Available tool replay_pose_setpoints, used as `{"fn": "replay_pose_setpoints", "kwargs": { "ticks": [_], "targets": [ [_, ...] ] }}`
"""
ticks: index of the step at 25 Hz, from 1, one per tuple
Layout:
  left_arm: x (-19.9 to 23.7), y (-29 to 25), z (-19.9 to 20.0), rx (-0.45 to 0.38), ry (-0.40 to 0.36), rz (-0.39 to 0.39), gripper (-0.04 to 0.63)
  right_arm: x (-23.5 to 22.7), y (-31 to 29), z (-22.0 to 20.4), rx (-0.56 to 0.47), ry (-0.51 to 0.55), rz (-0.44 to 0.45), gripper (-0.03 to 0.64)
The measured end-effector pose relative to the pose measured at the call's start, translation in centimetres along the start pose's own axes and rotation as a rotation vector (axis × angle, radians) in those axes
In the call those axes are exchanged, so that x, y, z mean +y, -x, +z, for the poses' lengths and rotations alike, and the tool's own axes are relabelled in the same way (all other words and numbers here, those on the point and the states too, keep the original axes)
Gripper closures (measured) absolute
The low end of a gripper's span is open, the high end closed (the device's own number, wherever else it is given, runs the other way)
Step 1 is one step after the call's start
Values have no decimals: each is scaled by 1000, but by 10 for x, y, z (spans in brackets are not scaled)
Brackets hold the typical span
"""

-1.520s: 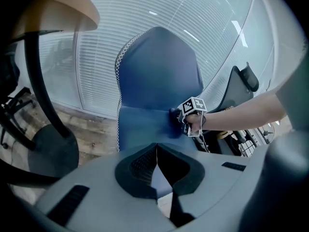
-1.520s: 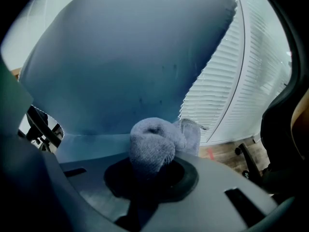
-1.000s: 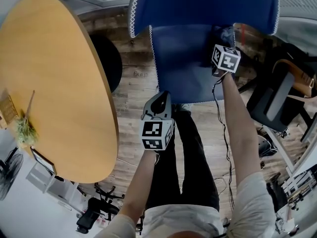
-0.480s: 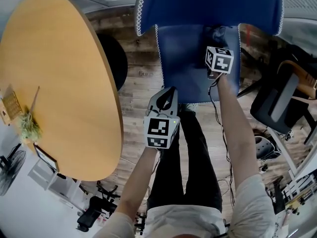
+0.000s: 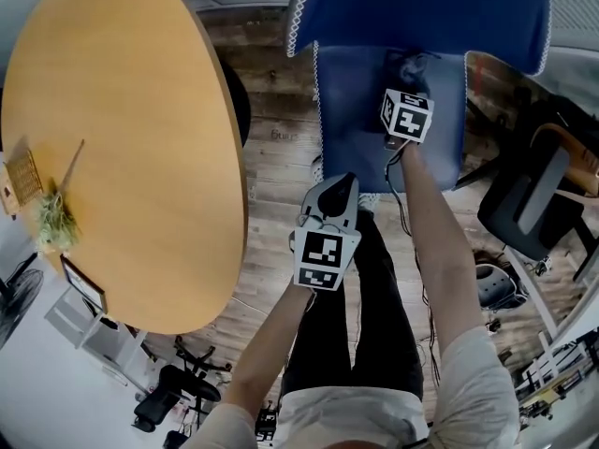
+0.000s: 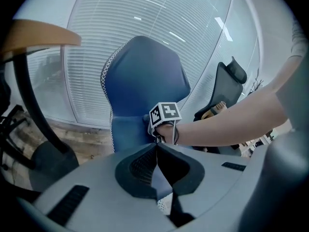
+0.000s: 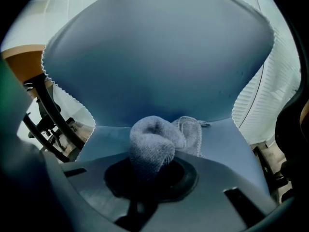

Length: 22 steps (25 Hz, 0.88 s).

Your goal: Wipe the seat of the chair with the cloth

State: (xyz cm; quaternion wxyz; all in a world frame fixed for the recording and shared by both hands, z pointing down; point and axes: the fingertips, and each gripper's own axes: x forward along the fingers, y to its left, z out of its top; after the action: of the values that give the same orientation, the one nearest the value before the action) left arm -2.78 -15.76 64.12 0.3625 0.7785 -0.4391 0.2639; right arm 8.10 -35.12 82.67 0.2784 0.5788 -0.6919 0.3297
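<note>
A blue chair fills the top of the head view, its seat (image 5: pixel 360 120) below its backrest (image 5: pixel 421 7). A grey knitted cloth (image 7: pixel 154 144) lies bunched at the back of the seat (image 7: pixel 231 144), in front of the backrest (image 7: pixel 159 57). My right gripper (image 7: pixel 147 170) is shut on the cloth; in the head view the right gripper (image 5: pixel 408 78) sits over the seat's right half with the cloth (image 5: pixel 412 62) beyond it. My left gripper (image 5: pixel 339 187) hovers at the seat's front edge, shut on nothing. In the left gripper view the left gripper (image 6: pixel 156 149) points at the chair (image 6: pixel 145 81).
A large round wooden table (image 5: pixel 112 138) takes up the left side, with a small plant (image 5: pixel 51 223) on it. A black office chair (image 5: pixel 524 204) stands to the right of the blue chair. Dark chair legs (image 7: pixel 48 124) show at the left. The floor (image 5: pixel 276 157) is wood planks.
My right gripper has slid the cloth leftward over the seat, away from its right edge. The left gripper has stayed at the seat's front edge while the head view shifted.
</note>
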Motion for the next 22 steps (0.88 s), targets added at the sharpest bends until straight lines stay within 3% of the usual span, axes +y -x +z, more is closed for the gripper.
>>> {"fn": "replay_pose_setpoints", "kwargs": {
  "ticks": [8, 16, 22],
  "targets": [
    [8, 22, -20, 16, 29, 22, 568, 47, -1, -4, -24, 59, 64, 569],
    [13, 27, -19, -9, 56, 36, 568, 105, -3, -12, -3, 149, 182, 569],
    [10, 30, -20, -15, 55, 37, 568, 141, 4, -23, 21, 388, 346, 569]
  ]
}}
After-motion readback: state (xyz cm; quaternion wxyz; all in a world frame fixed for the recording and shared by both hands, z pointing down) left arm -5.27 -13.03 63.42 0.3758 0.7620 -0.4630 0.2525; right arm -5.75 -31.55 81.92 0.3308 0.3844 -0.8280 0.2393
